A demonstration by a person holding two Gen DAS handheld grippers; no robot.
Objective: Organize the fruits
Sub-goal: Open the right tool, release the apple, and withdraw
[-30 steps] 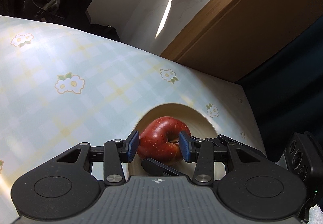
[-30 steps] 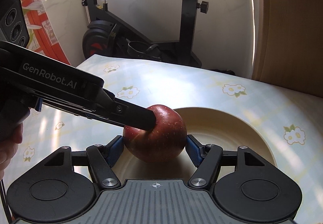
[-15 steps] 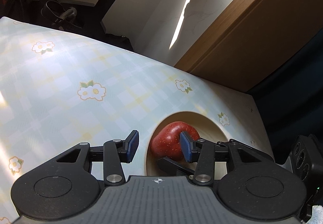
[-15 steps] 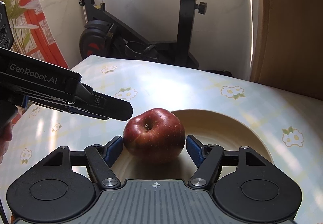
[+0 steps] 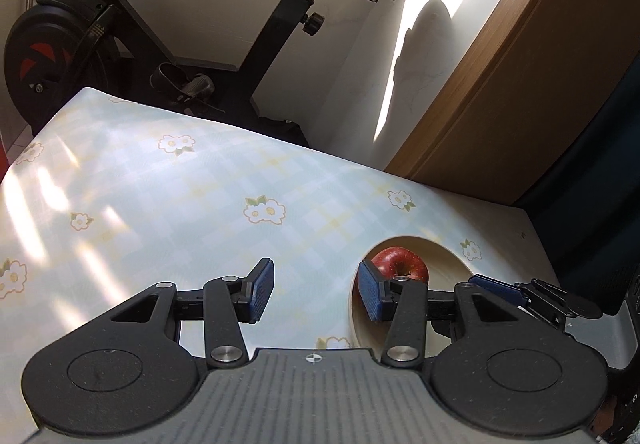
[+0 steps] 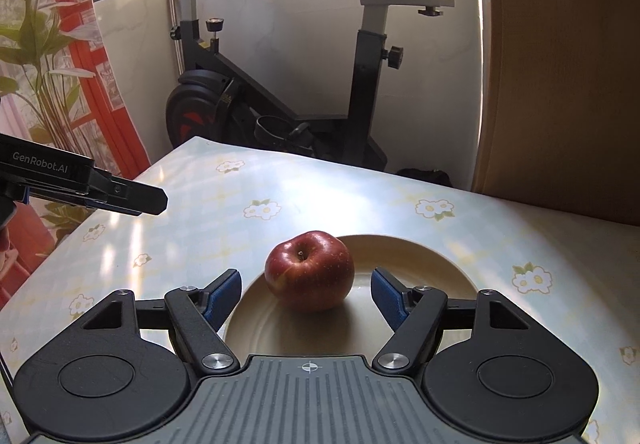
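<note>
A red apple (image 6: 309, 271) stands upright, stem up, on a cream plate (image 6: 432, 260) on the flowered table. My right gripper (image 6: 306, 298) is open, its blue pads either side of the apple's near face and apart from it. My left gripper (image 5: 316, 296) is open and empty over bare tablecloth, left of the plate (image 5: 436, 256). The apple (image 5: 400, 264) shows just beyond its right pad. The left gripper also shows in the right wrist view (image 6: 120, 195), raised at the far left.
The checked tablecloth (image 5: 160, 203) with flower prints covers the table. An exercise bike (image 6: 288, 83) stands behind the far edge. A wooden panel (image 6: 560, 83) rises at the back right. The table's right edge (image 5: 536, 244) lies close to the plate.
My left gripper let go of the apple, opened and drew back up and left. The apple stays on the plate. My right gripper pulled back slightly and stays open.
</note>
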